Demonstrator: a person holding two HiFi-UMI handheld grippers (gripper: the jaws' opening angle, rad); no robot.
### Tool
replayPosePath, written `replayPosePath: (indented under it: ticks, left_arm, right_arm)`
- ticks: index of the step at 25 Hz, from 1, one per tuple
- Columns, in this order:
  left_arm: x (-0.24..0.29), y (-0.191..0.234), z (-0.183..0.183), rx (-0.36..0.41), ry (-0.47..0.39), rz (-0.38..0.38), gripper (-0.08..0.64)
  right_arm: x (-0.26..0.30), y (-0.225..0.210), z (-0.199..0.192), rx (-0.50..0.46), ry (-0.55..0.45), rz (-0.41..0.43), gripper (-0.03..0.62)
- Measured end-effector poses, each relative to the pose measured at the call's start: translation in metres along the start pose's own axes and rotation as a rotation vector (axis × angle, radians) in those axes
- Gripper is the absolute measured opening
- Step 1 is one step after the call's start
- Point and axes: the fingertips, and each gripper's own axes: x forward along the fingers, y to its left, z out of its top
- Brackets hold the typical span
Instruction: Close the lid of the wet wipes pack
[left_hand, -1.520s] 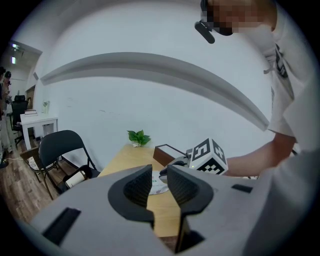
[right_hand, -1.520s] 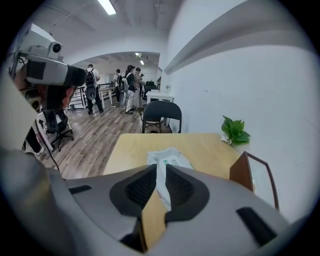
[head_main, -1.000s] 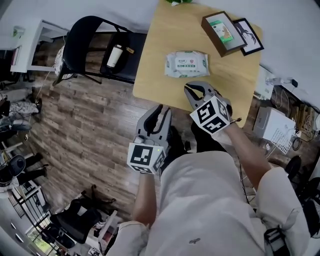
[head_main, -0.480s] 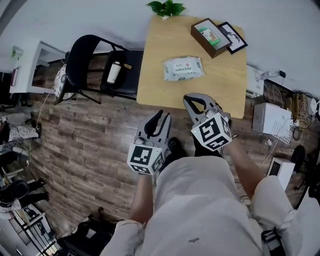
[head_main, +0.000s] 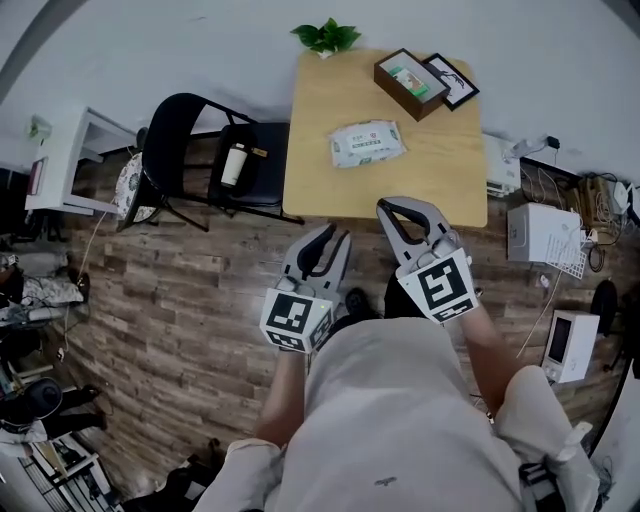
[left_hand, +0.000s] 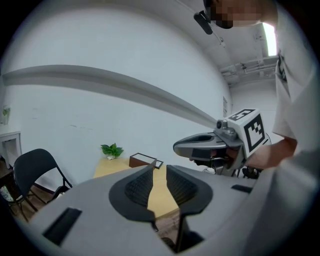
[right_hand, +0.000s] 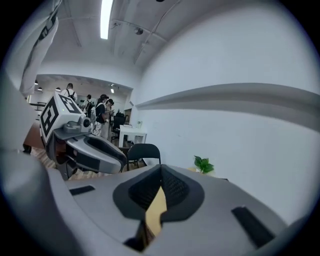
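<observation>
The wet wipes pack (head_main: 368, 143), white with a green label, lies flat on the light wooden table (head_main: 330, 185); its lid is too small to make out. Both grippers hang over the wood floor on the near side of the table, close to the person's body and well short of the pack. My left gripper (head_main: 328, 238) (left_hand: 157, 169) is open by a narrow gap, with nothing between its tips. My right gripper (head_main: 403, 207) (right_hand: 161, 169) is shut and empty, its tips touching. My own jaws hide the pack in both gripper views.
A black folding chair (head_main: 200, 150) with a bottle (head_main: 232, 165) on its seat stands left of the table. At the table's far end stand a brown box (head_main: 410, 82), a framed picture (head_main: 450, 80) and a small plant (head_main: 327, 37). White boxes and cables (head_main: 540, 235) lie right.
Both grippers have drawn back from the table's near edge toward the person's body. The head view has pulled away, so the table and the pack look smaller and sit higher in the picture.
</observation>
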Motion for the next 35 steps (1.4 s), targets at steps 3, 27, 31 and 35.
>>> replayPosePath:
  ticks: [3, 27, 31, 35]
  left_arm:
    - [-0.012, -0.001, 0.002, 0.006, -0.014, -0.001, 0.074]
    - [-0.033, -0.020, 0.017, 0.041, -0.040, 0.014, 0.008]
    - [-0.035, -0.023, 0.018, 0.044, -0.043, 0.009, 0.008]
    - [-0.039, -0.025, 0.018, 0.042, -0.046, 0.010, 0.008]
  right_arm:
    - [-0.010, 0.006, 0.010, 0.042, -0.035, -0.028, 0.000]
    - [-0.046, 0.033, 0.014, 0.149, -0.073, 0.010, -0.002]
    - [-0.049, 0.032, 0.014, 0.154, -0.075, 0.001, -0.002]
    - [-0.051, 0.034, 0.014, 0.171, -0.079, 0.004, -0.002]
